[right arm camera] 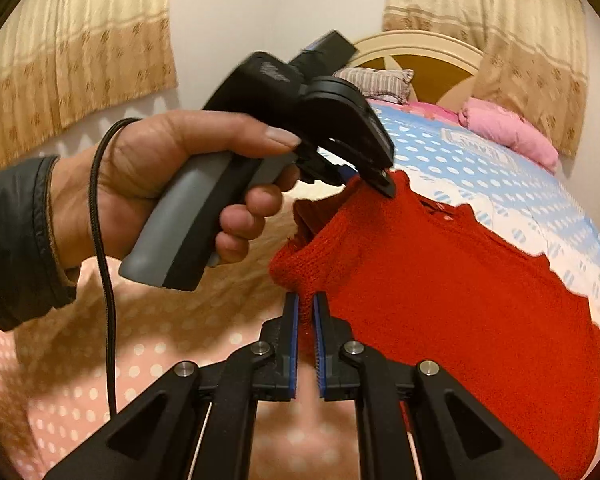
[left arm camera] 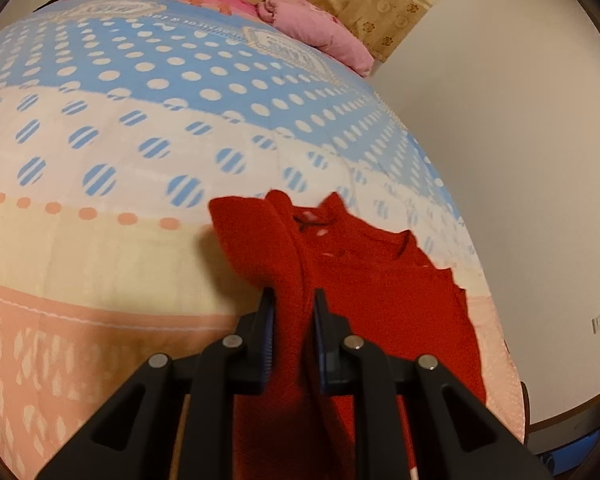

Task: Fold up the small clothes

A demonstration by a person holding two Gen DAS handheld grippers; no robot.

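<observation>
1. A small red sweater (right arm camera: 460,300) lies on a bed, spread over a dotted blanket (left arm camera: 140,92). A person holds a gripper in each hand, and both have hold of the sweater's near side.
2. The left gripper (left arm camera: 294,304) is clamped on a thick fold of red knit that bunches up between its pads. From the right wrist view, the person's left hand (right arm camera: 160,184) grips its handle just ahead and to the left of the right gripper.
3. The right gripper (right arm camera: 306,308) is pinched nearly together on a corner of the sweater's edge, right at its tips.
4. The step in hand looks like the first fold: one side is gripped and raised off the blanket.
5. The next move probably calls for carrying both pinched points together across the body, towards the sweater's far side to the right, keeping the edge taut.
6. The bed's right edge sits close beyond the sweater, with a white wall (left arm camera: 520,140) past it. Open blanket stretches ahead and left; a pink bundle (left arm camera: 316,28) lies far ahead.
</observation>
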